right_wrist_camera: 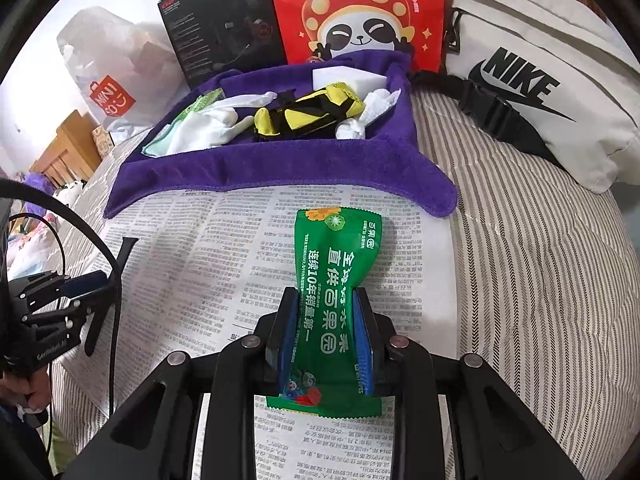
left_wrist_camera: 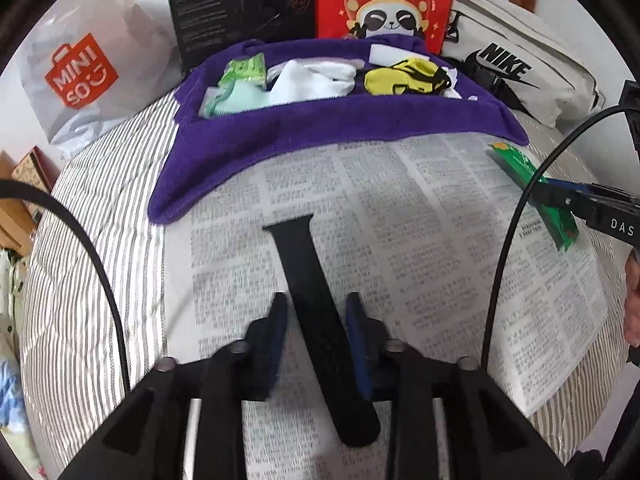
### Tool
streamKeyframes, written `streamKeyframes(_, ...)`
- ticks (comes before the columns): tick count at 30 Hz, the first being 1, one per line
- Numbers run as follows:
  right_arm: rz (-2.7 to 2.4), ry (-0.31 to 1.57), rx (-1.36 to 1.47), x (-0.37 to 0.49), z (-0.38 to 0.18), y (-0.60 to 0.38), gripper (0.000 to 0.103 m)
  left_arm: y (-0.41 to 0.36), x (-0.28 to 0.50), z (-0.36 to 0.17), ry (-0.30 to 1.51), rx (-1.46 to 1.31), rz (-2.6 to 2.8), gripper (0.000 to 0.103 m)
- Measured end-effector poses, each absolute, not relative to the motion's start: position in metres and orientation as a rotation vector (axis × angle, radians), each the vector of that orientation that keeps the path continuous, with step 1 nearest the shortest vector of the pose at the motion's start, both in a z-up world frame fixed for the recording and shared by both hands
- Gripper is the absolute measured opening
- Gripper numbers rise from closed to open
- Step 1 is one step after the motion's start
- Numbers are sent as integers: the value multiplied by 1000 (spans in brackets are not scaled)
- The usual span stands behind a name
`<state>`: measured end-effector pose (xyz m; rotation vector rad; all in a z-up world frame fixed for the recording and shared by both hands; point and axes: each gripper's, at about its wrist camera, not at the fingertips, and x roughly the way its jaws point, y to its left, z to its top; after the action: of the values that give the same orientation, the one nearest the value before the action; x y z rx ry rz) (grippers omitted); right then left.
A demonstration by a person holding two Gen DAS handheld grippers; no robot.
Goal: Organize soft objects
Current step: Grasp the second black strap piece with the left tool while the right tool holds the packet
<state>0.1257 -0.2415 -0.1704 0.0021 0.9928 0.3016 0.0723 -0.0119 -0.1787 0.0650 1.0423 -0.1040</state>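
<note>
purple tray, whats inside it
In the purple tray: a yellow-and-black pouch, white cloths, a pale green packet, a white block. Anything beneath them is hidden.

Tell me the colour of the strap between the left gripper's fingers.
The strap is plain black, best in the left wrist view.

One purple fabric tray [right_wrist_camera: 280, 168] holding one yellow-and-black pouch [right_wrist_camera: 308, 114], one white sponge block [right_wrist_camera: 340, 76] and one pale green packet [left_wrist_camera: 236, 88]. One newspaper sheet [left_wrist_camera: 400, 220], one black strap [left_wrist_camera: 316, 312] and one green wet-wipes packet [right_wrist_camera: 332, 300] on the striped bed [right_wrist_camera: 540, 260]. Behind: one red panda bag [right_wrist_camera: 360, 12], one black box [right_wrist_camera: 224, 28], one white Miniso bag [left_wrist_camera: 88, 64], one white Nike bag [right_wrist_camera: 540, 80]; two tools, left tool [left_wrist_camera: 316, 340] and right tool [right_wrist_camera: 326, 332].
</note>
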Motion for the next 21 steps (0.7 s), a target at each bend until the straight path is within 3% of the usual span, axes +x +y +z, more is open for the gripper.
streamKeyframes(2,305,996,-3,125,-171,-240,27,-12,68,-180,1027,67,-102,32)
streamKeyframes(5,306,1004,-2,127,-175,-238,27,-12,69,-180,1017,58,-107,21)
streamKeyframes(21,316,1025,-14,126,-181,-231,27,-12,76,-181,998,62,-118,20)
